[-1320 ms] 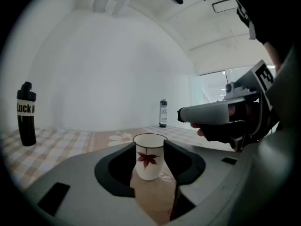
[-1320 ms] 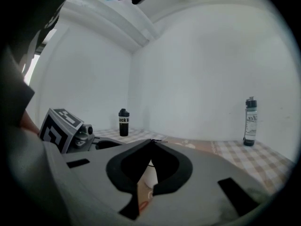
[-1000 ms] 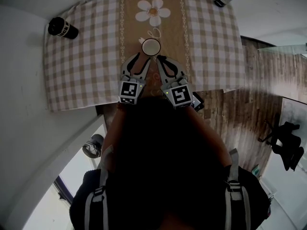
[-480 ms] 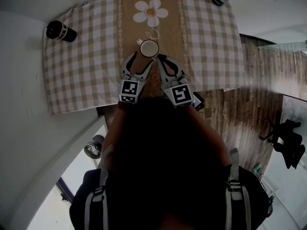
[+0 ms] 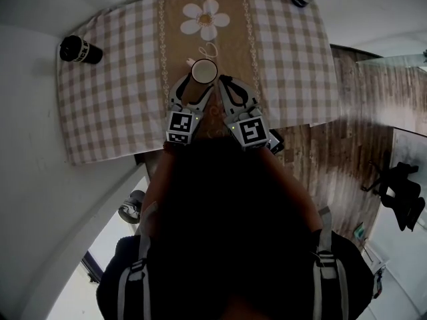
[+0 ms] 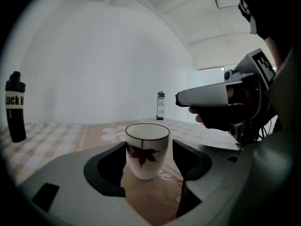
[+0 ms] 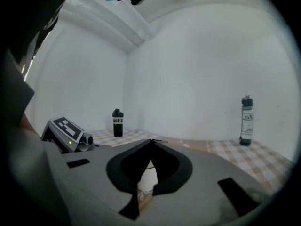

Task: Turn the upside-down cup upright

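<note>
Evidently the task is all but done. On the checked cloth of the desk (image 5: 113, 99), just on the near side of the daisy print (image 5: 205, 17), the cup (image 5: 204, 71) is set upright, its open mouth seen from above. The left hand-held gripper (image 6: 149, 157) is held with its jaws apart either side of the cup, no squeeze being shown; only drawing it clear is judged to be left. The right hand-held gripper (image 7: 151, 142) is kept closed on nothing, nearer than the daisy print and to its right.

The near desk edge is covered by the person's dark body. In the right gripper view most of the cup is masked by the closed jaws. Whether the left pad brushes the cup cannot be settled.
</note>
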Demonstrator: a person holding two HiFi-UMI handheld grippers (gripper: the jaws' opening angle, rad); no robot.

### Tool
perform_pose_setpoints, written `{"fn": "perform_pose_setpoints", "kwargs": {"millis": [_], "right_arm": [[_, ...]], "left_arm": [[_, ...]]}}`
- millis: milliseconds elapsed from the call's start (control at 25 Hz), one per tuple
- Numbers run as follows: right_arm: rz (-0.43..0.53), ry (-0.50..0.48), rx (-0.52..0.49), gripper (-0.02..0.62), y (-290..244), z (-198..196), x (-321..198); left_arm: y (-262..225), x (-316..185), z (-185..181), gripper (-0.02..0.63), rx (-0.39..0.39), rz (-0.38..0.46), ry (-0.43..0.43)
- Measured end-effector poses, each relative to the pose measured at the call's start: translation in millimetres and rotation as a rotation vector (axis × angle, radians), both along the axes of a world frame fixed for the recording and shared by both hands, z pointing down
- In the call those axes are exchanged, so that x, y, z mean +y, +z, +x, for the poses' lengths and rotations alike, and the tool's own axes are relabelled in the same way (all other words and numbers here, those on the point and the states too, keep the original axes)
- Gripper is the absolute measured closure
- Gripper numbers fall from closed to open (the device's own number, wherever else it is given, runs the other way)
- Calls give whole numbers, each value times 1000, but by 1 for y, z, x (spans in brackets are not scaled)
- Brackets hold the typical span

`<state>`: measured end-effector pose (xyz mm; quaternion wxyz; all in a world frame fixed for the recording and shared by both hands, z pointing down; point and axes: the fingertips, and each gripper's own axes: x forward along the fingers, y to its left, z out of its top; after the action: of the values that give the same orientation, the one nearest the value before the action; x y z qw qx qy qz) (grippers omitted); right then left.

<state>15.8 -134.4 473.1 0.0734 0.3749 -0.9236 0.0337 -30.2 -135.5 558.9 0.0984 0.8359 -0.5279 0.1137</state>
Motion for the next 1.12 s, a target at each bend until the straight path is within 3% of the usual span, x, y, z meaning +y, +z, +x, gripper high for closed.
{"fn": "perform_pose_setpoints", "kwargs": {"millis": [760, 1120], "right_arm": [[11, 25, 16, 595, 2, 5, -22], [15, 24, 13, 595, 0, 2, -33]], "left_arm": [[0, -25, 5, 265, 13, 24, 38], [3, -26, 7, 239, -19, 11, 65]]}}
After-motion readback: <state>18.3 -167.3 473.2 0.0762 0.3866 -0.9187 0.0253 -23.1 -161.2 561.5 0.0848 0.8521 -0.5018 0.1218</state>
